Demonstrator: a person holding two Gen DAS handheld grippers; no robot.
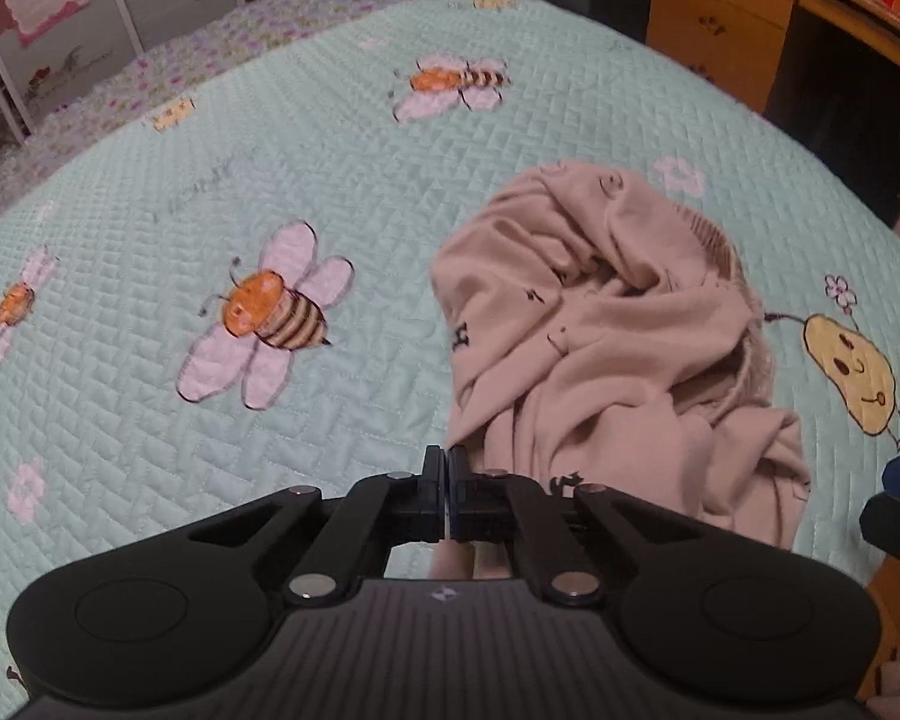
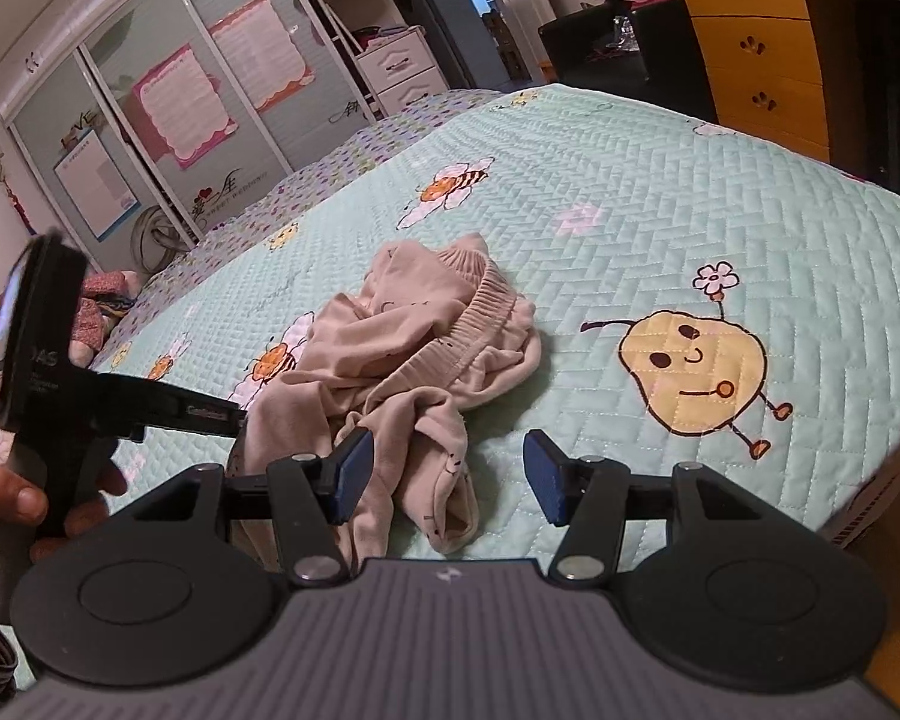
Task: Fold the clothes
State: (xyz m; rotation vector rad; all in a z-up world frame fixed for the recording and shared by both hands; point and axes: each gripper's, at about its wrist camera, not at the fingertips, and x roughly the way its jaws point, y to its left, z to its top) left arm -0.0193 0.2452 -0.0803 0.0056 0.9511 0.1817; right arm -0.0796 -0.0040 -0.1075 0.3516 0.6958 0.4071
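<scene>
Left wrist view: left tool (image 1: 448, 455) pressed together at the near edge of the crumpled beige garment (image 1: 618, 336); whether cloth is pinched cannot be told.
Right tool (image 2: 444, 468): spread, empty, above the garment.
Garment: on the mint quilted bedspread (image 2: 600, 180).

Left gripper (image 1: 448, 459) low in frame, jaws closed together, tips at the near left corner of the beige garment (image 1: 606, 348); whether cloth is pinched between them cannot be told. Garment lies crumpled on the mint quilted bedspread (image 1: 342, 168), ribbed waistband to the right side, small dark prints on the fabric. Bee appliqué (image 1: 270, 312) left of the garment, apart from it. Yellow pear figure (image 1: 852, 372) to the right. Wooden desk (image 1: 720, 12) beyond the bed.
</scene>
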